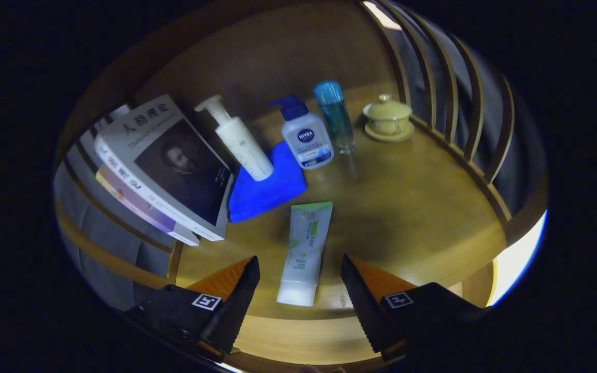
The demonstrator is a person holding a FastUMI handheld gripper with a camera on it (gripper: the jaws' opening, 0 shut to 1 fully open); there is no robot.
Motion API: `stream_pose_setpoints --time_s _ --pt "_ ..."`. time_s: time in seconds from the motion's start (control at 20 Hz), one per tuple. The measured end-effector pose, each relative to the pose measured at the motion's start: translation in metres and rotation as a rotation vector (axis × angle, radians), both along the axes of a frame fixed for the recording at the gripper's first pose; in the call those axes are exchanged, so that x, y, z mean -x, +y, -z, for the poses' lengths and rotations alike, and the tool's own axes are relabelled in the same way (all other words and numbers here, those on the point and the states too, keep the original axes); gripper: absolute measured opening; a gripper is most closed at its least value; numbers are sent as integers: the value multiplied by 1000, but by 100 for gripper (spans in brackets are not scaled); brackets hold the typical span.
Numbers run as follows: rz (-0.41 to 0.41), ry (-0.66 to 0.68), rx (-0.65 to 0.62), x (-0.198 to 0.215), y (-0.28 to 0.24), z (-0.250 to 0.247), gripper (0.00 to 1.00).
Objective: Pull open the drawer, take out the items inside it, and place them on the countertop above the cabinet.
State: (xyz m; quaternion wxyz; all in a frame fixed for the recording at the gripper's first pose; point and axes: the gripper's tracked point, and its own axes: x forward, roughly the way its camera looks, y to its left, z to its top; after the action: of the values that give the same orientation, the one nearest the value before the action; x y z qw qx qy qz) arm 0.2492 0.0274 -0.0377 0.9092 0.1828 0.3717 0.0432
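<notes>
Gripper hovers over the countertop, jaws wide and empty. The tube lies flat, cap end between the 2 fingers, long axis running straight ahead.

1. The blue cloth is partly hidden under the white pump bottle and the books.
2. The lower books in the stack are mostly covered by the top one.
3. Print on the tube is too small to tell.
</notes>
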Motion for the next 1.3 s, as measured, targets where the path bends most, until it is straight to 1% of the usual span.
stream_pose_setpoints --time_s 0.15,0.4,0.6,0.85,1.0,1.15,1.3 --pt "-14 -149 58 28 5 -20 98" --pt "-39 -311 97 82 20 -34 98" --pt "-39 -471 206 117 15 -53 98" --pt "-55 -698 262 172 30 -72 98" --pt "-66 -804 299 204 44 -73 98" --pt "-52 -913 348 238 51 -72 98" --pt "-38 -932 380 262 54 -53 98"
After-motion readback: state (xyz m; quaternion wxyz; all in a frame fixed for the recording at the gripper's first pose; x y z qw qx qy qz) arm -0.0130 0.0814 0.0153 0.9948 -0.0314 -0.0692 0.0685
